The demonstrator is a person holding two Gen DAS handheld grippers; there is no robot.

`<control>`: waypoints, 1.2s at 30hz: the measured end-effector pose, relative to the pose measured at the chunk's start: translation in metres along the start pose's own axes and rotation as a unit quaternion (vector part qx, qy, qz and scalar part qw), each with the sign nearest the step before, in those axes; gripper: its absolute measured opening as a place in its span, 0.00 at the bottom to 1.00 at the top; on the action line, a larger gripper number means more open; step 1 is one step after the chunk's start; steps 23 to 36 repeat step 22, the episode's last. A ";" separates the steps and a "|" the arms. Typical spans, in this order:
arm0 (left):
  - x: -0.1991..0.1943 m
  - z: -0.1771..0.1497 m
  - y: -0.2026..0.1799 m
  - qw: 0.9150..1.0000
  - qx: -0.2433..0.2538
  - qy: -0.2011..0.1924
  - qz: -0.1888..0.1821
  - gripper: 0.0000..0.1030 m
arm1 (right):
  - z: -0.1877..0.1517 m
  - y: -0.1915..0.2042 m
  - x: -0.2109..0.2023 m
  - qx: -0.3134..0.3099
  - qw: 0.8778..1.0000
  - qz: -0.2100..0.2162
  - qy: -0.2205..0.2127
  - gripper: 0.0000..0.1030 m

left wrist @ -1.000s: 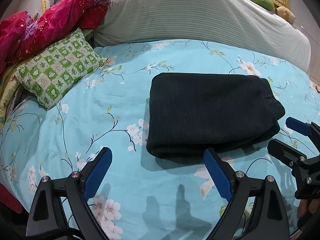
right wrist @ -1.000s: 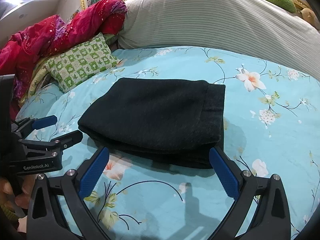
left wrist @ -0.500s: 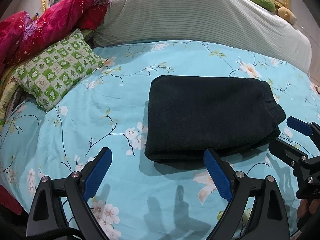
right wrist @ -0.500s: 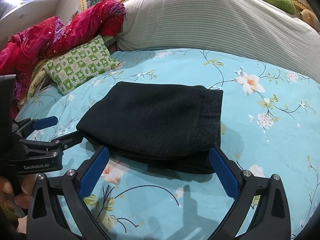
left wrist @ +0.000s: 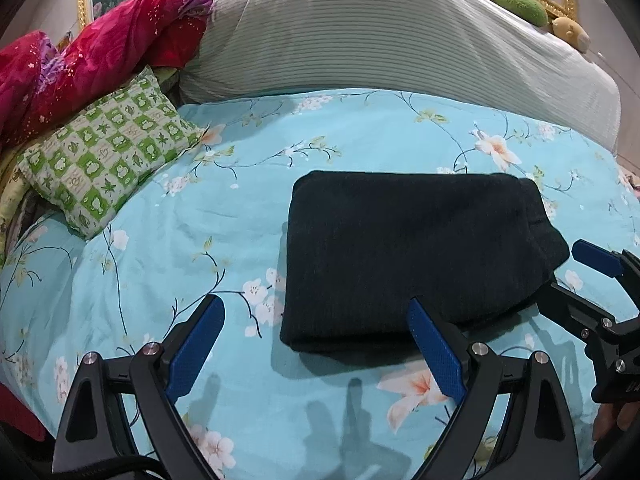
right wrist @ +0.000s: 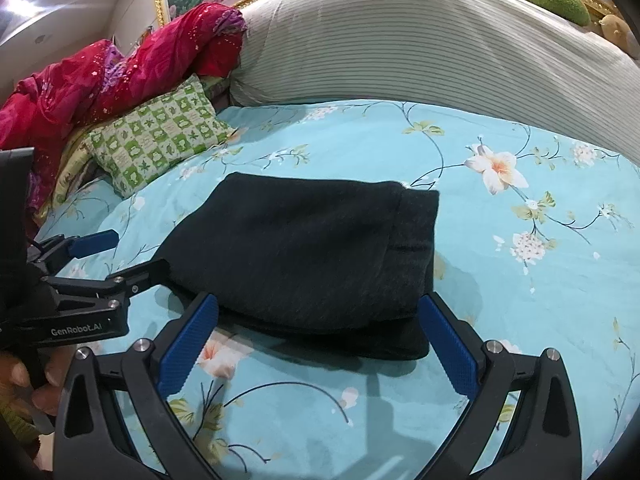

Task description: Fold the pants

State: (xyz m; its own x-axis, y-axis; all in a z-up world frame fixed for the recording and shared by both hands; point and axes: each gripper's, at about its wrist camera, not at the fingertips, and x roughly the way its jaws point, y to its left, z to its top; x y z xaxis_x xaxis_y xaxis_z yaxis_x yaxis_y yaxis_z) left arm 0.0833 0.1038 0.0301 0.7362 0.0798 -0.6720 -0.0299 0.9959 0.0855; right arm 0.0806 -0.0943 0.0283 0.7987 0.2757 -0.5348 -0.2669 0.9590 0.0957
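The black pants (left wrist: 404,252) lie folded into a thick rectangle on the light blue floral bedsheet (left wrist: 240,208); they also show in the right wrist view (right wrist: 304,252). My left gripper (left wrist: 316,340) is open and empty, just in front of the bundle's near left corner. My right gripper (right wrist: 318,332) is open and empty, just in front of the bundle's near edge, astride it. Each gripper shows at the edge of the other's view, the right one (left wrist: 576,280) and the left one (right wrist: 116,256), both beside the pants.
A green checked pillow (left wrist: 104,160) lies at the left. Red sparkly fabric (left wrist: 92,72) is heaped behind it. A large striped grey cushion (left wrist: 380,36) runs along the back, with a green plush toy (left wrist: 520,6) on top at the far right.
Both grippers have drawn back slightly from the folded pants and stay open. The pants have not moved.
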 end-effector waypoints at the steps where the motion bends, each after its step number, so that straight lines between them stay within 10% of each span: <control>1: 0.001 0.001 0.000 1.000 -0.002 0.001 -0.001 0.91 | 0.001 -0.001 0.000 0.003 1.000 0.000 0.000 0.97; 36: 0.005 0.009 -0.008 1.000 0.011 0.008 0.001 0.89 | 0.004 -0.011 0.000 0.011 1.000 -0.003 0.009 0.97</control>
